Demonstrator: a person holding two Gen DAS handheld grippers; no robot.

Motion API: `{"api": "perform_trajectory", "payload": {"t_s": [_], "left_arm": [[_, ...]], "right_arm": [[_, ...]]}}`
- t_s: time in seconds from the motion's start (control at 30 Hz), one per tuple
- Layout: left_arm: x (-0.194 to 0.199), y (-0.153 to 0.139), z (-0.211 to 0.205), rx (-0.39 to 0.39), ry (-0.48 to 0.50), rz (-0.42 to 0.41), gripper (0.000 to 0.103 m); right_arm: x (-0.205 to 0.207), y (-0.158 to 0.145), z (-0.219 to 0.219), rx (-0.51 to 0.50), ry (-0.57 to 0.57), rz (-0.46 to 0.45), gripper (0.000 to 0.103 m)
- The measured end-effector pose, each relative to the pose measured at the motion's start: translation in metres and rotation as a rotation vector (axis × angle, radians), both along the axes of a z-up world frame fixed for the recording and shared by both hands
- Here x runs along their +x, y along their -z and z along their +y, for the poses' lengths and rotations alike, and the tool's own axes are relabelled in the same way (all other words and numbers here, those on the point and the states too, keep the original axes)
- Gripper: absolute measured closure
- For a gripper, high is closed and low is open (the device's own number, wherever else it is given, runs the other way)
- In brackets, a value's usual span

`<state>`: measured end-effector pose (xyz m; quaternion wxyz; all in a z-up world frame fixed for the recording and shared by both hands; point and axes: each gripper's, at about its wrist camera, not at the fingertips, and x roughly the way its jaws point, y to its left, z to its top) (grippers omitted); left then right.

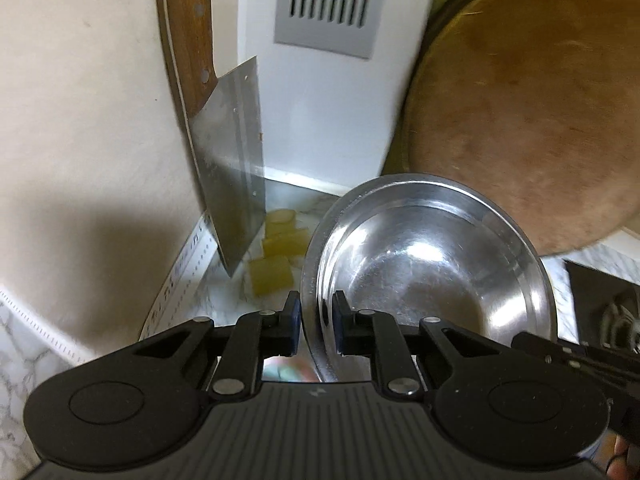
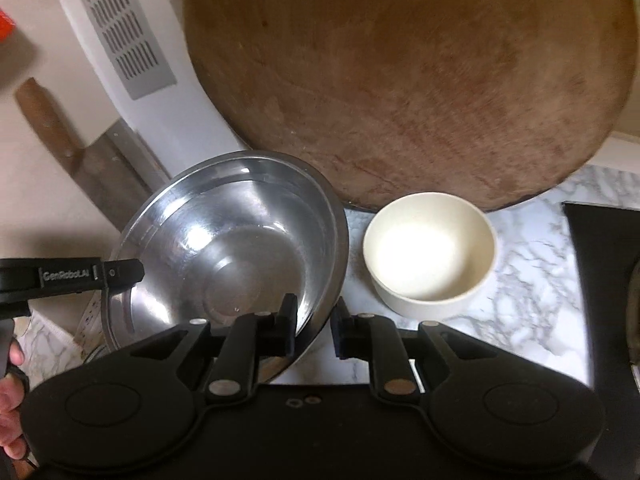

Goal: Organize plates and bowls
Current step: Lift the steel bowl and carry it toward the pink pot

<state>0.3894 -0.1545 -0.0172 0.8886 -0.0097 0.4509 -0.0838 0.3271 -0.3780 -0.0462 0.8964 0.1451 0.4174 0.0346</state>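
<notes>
A steel bowl [image 1: 432, 264] is held tilted above the marble counter; it also shows in the right wrist view [image 2: 240, 248]. My left gripper [image 1: 316, 320] is shut on its left rim, and shows from the side in the right wrist view [image 2: 120, 276]. My right gripper [image 2: 314, 322] has its jaws on either side of the bowl's right rim, with a small gap showing. A cream bowl [image 2: 430, 252] stands upright on the counter just right of the steel bowl.
A big round wooden chopping board [image 2: 408, 80] leans on the back wall behind both bowls. A cleaver [image 1: 232, 152] with a wooden handle leans at the left. Yellow pieces [image 1: 276, 256] lie on the marble counter [image 2: 532, 280]. A black hob edge [image 2: 600, 280] is at right.
</notes>
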Motion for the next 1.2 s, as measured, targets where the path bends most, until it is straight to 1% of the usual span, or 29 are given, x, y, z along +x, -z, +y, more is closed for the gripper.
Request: {"api": "perform_trajectory", "payload": {"t_s": [0.2,0.33,0.53,0.73,0.87,1.03,1.2], "left_arm": [[-0.051,-0.014,0.003,-0.014,0.044,-0.003,0.088],[-0.083,-0.01,0.007,-0.004,0.061,0.001,0.088],[-0.13,-0.004,0.013,-0.012,0.099,0.014,0.088],[-0.167,0.006,0.014,-0.004,0.134,0.025,0.088],[-0.184,0.016,0.015,0.012,0.141,0.029,0.088],[-0.199,0.036,0.015,0.03,0.153,0.043,0.088],[-0.21,0.051,0.019,0.02,0.153,0.06,0.088]], "right_arm": [[-0.04,-0.017,-0.007,0.001,0.011,-0.008,0.085],[-0.072,-0.021,-0.006,-0.032,0.002,-0.025,0.085],[-0.121,-0.017,-0.006,-0.038,-0.001,-0.004,0.085],[-0.159,-0.007,-0.009,-0.026,0.008,0.029,0.085],[-0.18,0.005,-0.007,-0.025,0.007,0.028,0.085],[-0.197,0.02,0.0,-0.067,-0.005,0.03,0.085],[-0.204,0.035,-0.002,-0.056,-0.012,0.065,0.085]]}}
